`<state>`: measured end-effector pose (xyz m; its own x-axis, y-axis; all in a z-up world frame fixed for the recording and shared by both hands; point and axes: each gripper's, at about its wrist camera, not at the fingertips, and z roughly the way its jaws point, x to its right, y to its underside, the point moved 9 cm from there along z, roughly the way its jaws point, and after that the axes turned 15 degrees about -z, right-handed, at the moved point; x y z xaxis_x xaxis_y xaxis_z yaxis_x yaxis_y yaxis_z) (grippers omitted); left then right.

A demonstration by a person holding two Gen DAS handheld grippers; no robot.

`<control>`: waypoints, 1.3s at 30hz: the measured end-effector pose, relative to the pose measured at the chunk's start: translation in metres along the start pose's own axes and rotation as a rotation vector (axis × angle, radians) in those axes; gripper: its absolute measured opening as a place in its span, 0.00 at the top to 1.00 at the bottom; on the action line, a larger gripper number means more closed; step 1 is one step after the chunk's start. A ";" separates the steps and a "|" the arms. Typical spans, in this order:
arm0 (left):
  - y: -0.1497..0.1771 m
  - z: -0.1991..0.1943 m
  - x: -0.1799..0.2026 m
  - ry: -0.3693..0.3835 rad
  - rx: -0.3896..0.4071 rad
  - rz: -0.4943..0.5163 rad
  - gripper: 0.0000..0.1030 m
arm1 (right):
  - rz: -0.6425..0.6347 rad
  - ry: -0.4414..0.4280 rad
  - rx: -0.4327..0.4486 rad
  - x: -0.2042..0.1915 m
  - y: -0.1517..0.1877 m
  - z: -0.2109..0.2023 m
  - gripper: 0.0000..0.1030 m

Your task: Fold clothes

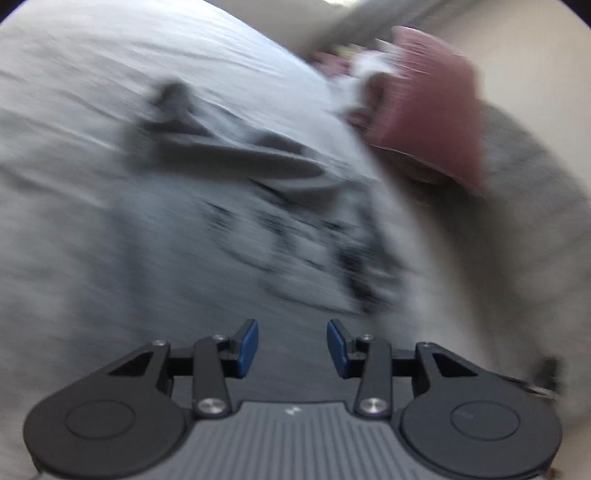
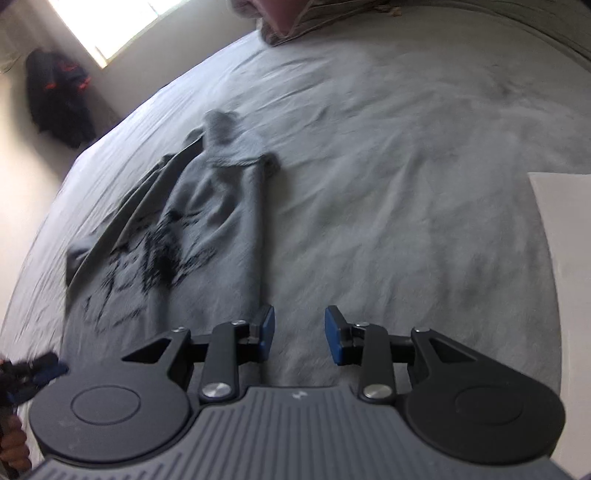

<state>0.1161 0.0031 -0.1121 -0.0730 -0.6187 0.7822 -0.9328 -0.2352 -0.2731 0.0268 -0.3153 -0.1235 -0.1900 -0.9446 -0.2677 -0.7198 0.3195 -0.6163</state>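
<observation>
A grey T-shirt [image 2: 207, 206] with a black print lies on the grey bed sheet [image 2: 406, 184], partly folded lengthwise, with its collar end farthest from me. My right gripper [image 2: 299, 339] is open just above the sheet, at the shirt's near right edge, holding nothing. In the blurred left wrist view the same shirt [image 1: 280, 221] spreads ahead of my left gripper [image 1: 292, 347], which is open and empty. The left gripper also shows in the right wrist view [image 2: 33, 373] at the lower left, held by a hand.
A reddish-pink cloth or cushion [image 1: 424, 103] sits at the bed's far right edge. A dark garment [image 2: 59, 99] hangs by the wall under a bright window [image 2: 110, 22]. A white flat object [image 2: 565, 258] lies at the right. Bedding [image 2: 332, 14] is piled at the head.
</observation>
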 end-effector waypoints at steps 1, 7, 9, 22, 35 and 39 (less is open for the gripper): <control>0.006 0.004 0.004 0.029 -0.033 -0.012 0.60 | -0.015 -0.012 -0.006 -0.003 0.002 -0.001 0.66; 0.029 0.026 0.020 0.095 -0.099 -0.029 0.60 | -0.060 -0.039 -0.051 -0.009 0.010 0.000 0.66; 0.031 0.032 0.022 0.101 -0.108 -0.031 0.60 | -0.058 -0.049 -0.059 -0.011 0.009 0.001 0.66; 0.040 0.045 0.019 0.084 -0.141 -0.023 0.60 | -0.102 -0.089 -0.086 -0.039 0.005 0.015 0.65; 0.036 0.029 0.011 0.038 -0.108 0.011 0.60 | -0.264 0.079 -0.069 -0.047 0.001 0.001 0.91; 0.039 0.029 0.017 0.046 -0.117 0.019 0.61 | -0.236 -0.014 -0.066 -0.053 0.003 -0.001 0.81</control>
<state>0.0889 -0.0386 -0.1253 -0.1051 -0.5866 0.8031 -0.9656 -0.1328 -0.2234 0.0347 -0.2640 -0.1102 -0.0028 -0.9912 -0.1324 -0.7856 0.0841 -0.6130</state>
